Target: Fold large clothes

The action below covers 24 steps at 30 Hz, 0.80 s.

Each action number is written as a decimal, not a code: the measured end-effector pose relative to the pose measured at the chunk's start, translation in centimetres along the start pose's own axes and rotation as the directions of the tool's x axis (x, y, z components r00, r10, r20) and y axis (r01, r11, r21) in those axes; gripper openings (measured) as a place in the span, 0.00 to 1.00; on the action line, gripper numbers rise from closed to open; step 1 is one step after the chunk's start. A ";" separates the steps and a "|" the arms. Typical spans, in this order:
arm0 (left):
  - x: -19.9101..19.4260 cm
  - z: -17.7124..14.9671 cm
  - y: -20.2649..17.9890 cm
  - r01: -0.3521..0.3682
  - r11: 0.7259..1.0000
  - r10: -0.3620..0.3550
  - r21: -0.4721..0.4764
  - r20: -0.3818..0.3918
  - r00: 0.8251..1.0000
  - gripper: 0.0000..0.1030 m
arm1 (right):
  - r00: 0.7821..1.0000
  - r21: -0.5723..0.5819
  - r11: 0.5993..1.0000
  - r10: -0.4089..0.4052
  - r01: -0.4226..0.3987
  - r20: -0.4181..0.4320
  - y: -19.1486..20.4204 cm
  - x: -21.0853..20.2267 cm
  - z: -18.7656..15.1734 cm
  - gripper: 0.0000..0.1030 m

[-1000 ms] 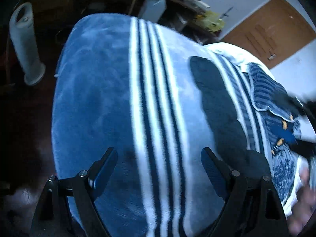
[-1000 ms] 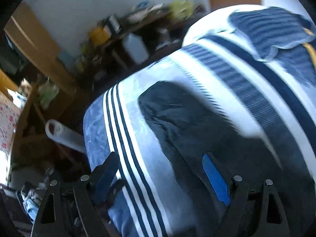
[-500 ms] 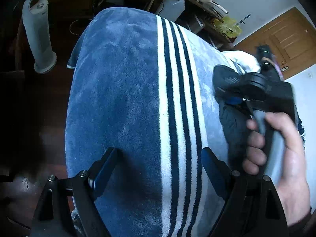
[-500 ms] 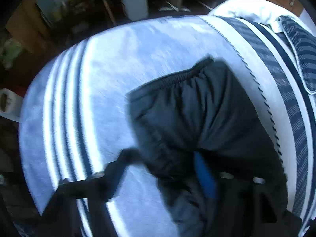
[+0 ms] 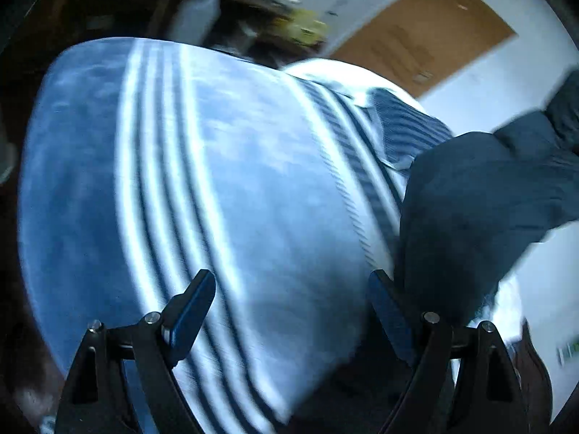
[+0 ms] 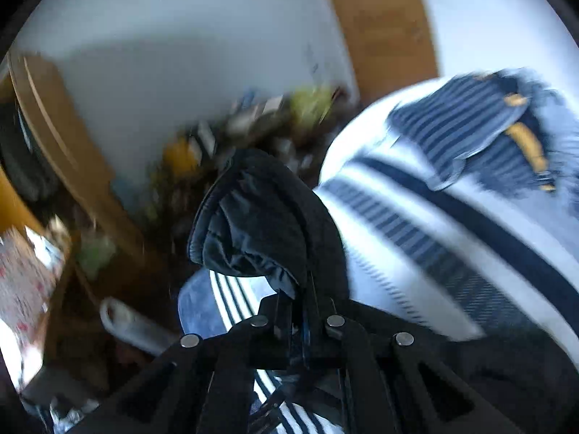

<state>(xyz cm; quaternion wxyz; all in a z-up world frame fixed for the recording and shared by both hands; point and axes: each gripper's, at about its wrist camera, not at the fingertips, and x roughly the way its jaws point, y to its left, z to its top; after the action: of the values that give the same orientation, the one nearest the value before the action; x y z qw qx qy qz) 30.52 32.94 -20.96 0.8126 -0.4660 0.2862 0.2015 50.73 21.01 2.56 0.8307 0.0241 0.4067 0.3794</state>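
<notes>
Room: a bed (image 5: 235, 181) under a blue blanket with white and navy stripes; a cluttered shelf, white wall and wooden door (image 5: 423, 32) behind.
Garment: a dark garment (image 6: 260, 224), lifted off the blanket; its gathered edge bunches above the right gripper (image 6: 302, 322), while in the left view the rest (image 5: 481, 209) hangs at the right, its lower end down near the blanket.
Right fingers: have just been closing and now pinch that gathered edge.
Left fingers: the left gripper (image 5: 289, 311) is spread wide with nothing between, hovering over the stripes beside the hanging cloth.
Why so: holding one edge high probably lets the cloth drop straight, so the free gripper can take a second point before laying it flat to fold.
Also on bed: a striped garment (image 6: 466, 133) with yellow marks, near the pillow end.
Hard to tell: both views are motion-blurred; what kind of garment it is, and whether it touches the bed, is unclear; shelf items are unreadable.
</notes>
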 end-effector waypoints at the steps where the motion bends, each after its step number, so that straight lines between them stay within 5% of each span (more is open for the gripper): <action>1: -0.1 -0.6 -1.1 0.029 0.999 -0.029 0.035 -0.002 1.000 0.84 | 0.999 0.023 1.000 -0.011 0.010 0.032 -0.9 -2.4 0.0 0.04; 7: 0.8 -5.1 -5.9 0.082 0.969 -0.080 0.235 -0.015 0.997 0.84 | 0.969 0.179 0.976 -0.158 0.124 0.190 -8.8 -15.7 -3.2 0.04; 13: 3.1 -8.4 -7.5 0.121 0.944 -0.081 0.306 -0.140 0.987 0.84 | 0.943 0.378 0.913 -0.252 0.156 0.219 -18.6 -22.0 -11.5 0.04; 15: 3.1 -8.9 -8.1 0.100 0.928 -0.053 0.360 -0.138 0.989 0.84 | 0.940 0.467 0.871 -0.274 0.153 0.203 -21.9 -23.0 -16.3 0.04; 21: 4.4 -10.7 -10.2 0.083 0.889 -0.010 0.449 -0.164 0.986 0.84 | 0.945 0.746 0.650 -0.313 0.142 0.093 -36.1 -21.3 -32.2 0.08; 24: 3.9 -11.1 -11.2 0.066 0.850 0.020 0.523 -0.158 0.987 0.84 | 0.973 0.840 0.539 -0.216 0.052 0.078 -39.7 -19.2 -37.7 0.10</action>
<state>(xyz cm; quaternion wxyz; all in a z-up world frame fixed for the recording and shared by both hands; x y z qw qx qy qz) 37.07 18.04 -20.78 0.8864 -0.2433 0.3880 0.0681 41.49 -29.77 -23.85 0.7781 0.4162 0.4648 0.0725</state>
